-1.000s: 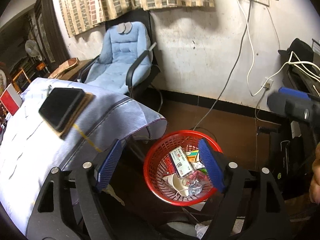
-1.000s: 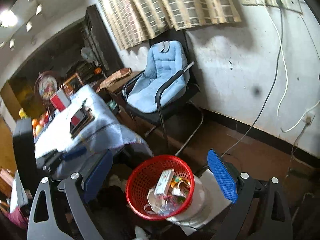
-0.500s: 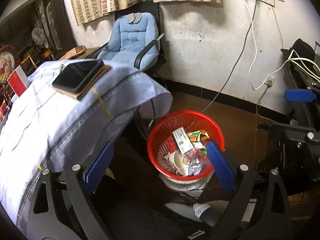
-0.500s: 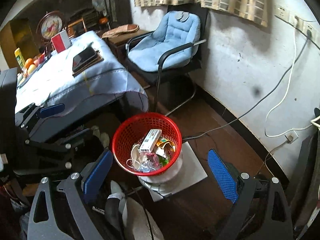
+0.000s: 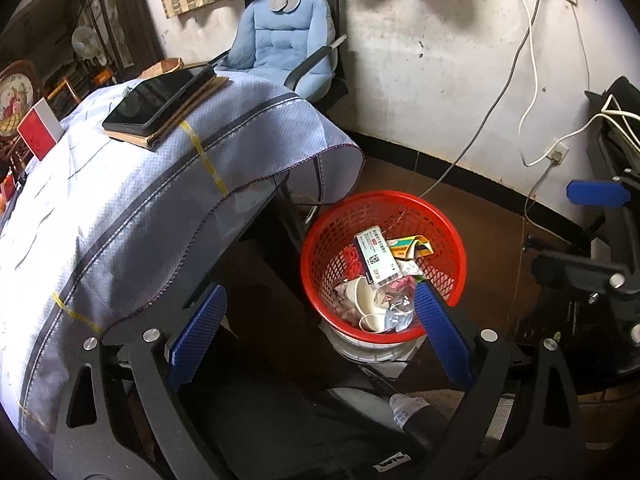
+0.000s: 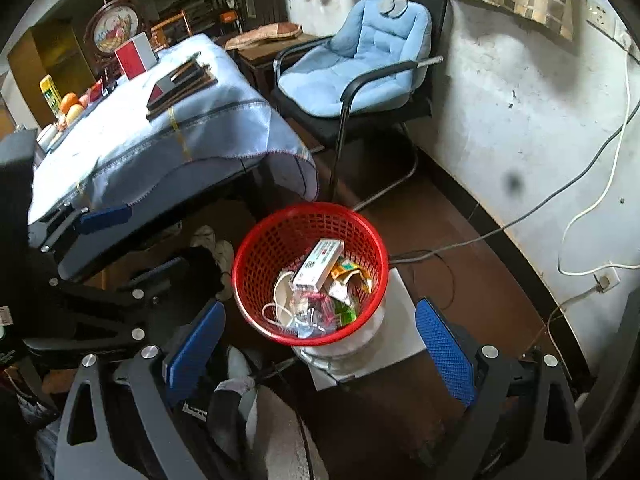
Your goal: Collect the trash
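Left gripper (image 5: 318,330) and right gripper (image 6: 320,336) both spread wide, empty, above red basket (image 5: 452,240) holding trash (image 5: 378,258).

Red basket (image 5: 320,240) hides its stand (label text unreadable).

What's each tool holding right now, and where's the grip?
Nothing. Left tool and right tool are both open and empty above the red basket; the trash lies inside it.
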The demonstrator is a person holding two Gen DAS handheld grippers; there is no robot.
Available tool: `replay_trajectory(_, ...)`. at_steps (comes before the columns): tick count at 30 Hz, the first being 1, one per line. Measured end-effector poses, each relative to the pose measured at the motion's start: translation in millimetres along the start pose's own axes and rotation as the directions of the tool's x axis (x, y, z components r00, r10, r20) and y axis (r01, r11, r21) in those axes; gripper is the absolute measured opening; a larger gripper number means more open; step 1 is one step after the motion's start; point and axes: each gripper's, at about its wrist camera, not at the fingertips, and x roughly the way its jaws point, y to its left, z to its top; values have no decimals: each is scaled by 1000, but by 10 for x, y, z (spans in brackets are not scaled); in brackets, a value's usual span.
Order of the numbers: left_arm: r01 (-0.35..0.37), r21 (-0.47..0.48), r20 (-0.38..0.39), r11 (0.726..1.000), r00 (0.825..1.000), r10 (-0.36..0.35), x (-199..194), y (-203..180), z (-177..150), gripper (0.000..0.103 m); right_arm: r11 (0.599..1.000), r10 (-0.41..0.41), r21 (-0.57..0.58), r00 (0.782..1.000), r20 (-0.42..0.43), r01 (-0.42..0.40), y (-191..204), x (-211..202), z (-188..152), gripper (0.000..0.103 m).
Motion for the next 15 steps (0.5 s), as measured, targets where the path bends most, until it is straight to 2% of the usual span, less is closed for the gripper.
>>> replay_trajectory(7,-30,11,9,1000,1000,30,5,-59,-10,91,999,39,26,999,-2,-39,-130,52,-18,94)
replay_trajectory(11,-36,11,17,999,999,35,-1,-50,-15,91,999,43,28,999,-26,-42,-141,115,-24,94)
replay_trajectory(15,-34,8,15,999,999,34,1,-45,-14,91,999,29,18,1000,-13,-29,-125,96,-6,94)
